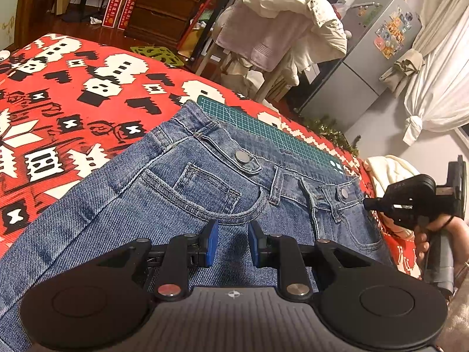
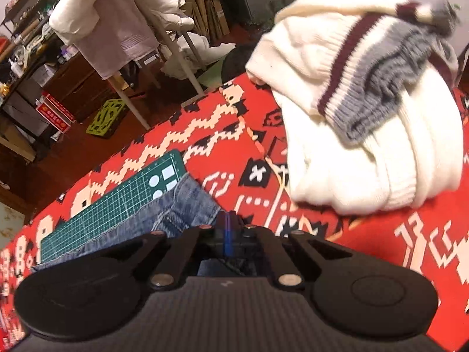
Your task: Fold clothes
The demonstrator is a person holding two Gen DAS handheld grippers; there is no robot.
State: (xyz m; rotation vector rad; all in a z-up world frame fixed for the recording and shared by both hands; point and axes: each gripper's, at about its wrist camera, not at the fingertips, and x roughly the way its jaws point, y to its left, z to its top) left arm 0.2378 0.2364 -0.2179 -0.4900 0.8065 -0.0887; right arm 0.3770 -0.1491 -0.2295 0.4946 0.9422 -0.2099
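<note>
A pair of blue jeans [image 1: 187,193] lies front-up on a worktop [image 1: 58,94] covered in a red cloth with black and cream pixel patterns, and the jeans serve as the landmark for everything else. Their waistband rests on a green cutting mat [image 1: 263,126], which pokes out beyond the waistband on the side away from the camera. The left hand-held gripper [image 1: 233,242] hovers just over the denim below the front pocket, its blue-padded fingers [image 1: 211,242] spread apart with nothing between them. At the waistband corner, near the small metal button, the right hand-held gripper [image 1: 370,204] meets the edge of the jeans, with a person's hand [image 1: 425,234] around its handle. In the right wrist view that same right hand-held gripper [image 2: 228,236] has its blue pads pressed together at the corner of the jeans [image 2: 176,205], and it seems to pinch the denim edge, though the contact point itself is hidden behind the fingers. Beyond that corner, well apart from the jeans, sits a heap of cream knitwear with grey and maroon stripes [image 2: 366,123], partly blurred. Off the worktop, past the mat, a chair draped with pale garments [image 1: 278,29] stands on the floor.
</note>
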